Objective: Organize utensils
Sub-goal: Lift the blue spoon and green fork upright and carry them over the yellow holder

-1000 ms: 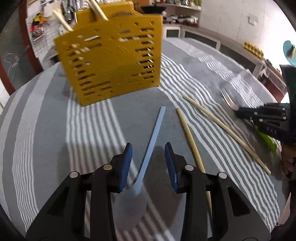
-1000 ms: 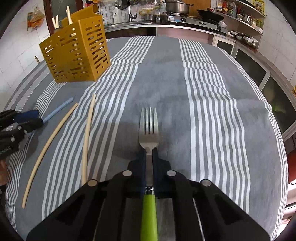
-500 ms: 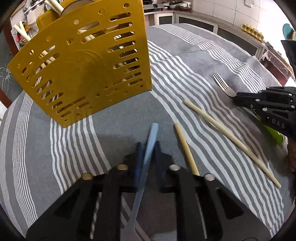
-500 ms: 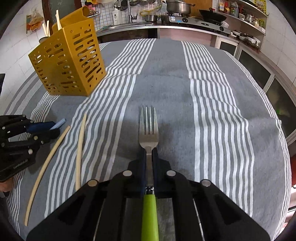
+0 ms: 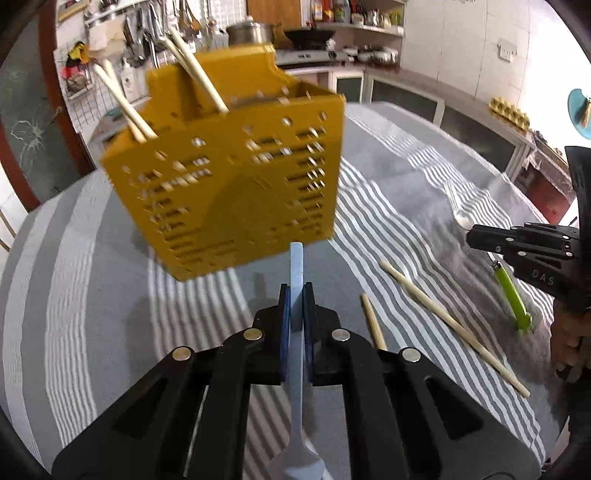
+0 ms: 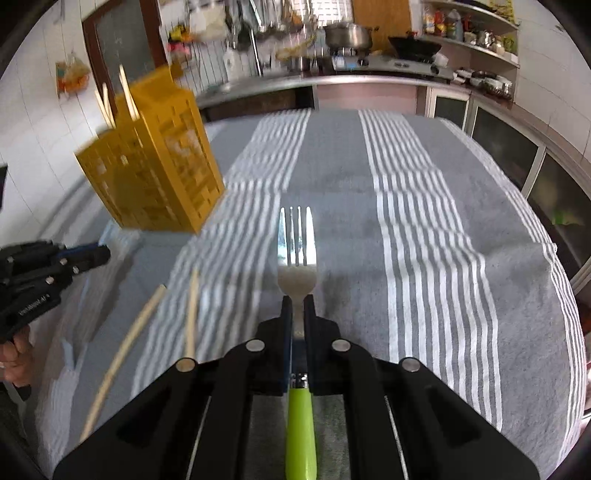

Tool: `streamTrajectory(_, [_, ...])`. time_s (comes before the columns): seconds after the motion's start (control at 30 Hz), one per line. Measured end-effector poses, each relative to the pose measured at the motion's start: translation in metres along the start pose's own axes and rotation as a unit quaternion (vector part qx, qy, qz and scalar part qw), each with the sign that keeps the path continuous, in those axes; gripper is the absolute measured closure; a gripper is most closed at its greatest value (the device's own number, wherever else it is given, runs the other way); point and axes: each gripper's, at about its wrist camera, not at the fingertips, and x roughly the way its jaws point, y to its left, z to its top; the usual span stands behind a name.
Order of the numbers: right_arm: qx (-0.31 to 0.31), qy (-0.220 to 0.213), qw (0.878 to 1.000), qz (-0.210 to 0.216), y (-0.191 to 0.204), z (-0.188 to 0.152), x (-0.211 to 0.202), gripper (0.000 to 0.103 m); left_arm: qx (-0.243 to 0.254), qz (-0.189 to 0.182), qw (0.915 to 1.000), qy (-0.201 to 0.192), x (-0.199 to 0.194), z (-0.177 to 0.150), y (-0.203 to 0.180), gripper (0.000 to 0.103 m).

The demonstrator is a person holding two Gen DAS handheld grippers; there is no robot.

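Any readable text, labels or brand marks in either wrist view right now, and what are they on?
"OAS", or perhaps "DAS": on the right gripper body, left wrist view.
Lettering on the left gripper body, right wrist view: too blurred to read.
Bottle labels on the kitchen shelf: too small to read.

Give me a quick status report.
Left gripper shut on blue spoon. Right gripper shut on fork. Two chopsticks loose; yellow holder unobstructed.

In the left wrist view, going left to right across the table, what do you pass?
Yellow slotted plastic utensil caddy → pale blue plastic spoon clamped in the left gripper → short bamboo chopstick → long bamboo chopstick → green-handled metal fork held by the right gripper.
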Motion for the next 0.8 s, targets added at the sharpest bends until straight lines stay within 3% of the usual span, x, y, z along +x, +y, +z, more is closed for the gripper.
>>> streamTrajectory(0.4, [0.02,-0.097,0.995,0.032,-0.003,0.001,-0.036,0.097,-0.033,-0.001,0.9975,-0.063,-0.047,-0.011,0.018,0.098])
streamTrajectory(0.8, [0.021,-0.172,0.984,0.052,-0.003,-0.003,-0.071,0.097,-0.042,-0.004,0.9954,-0.086,-0.072,-0.016,0.021,0.097])
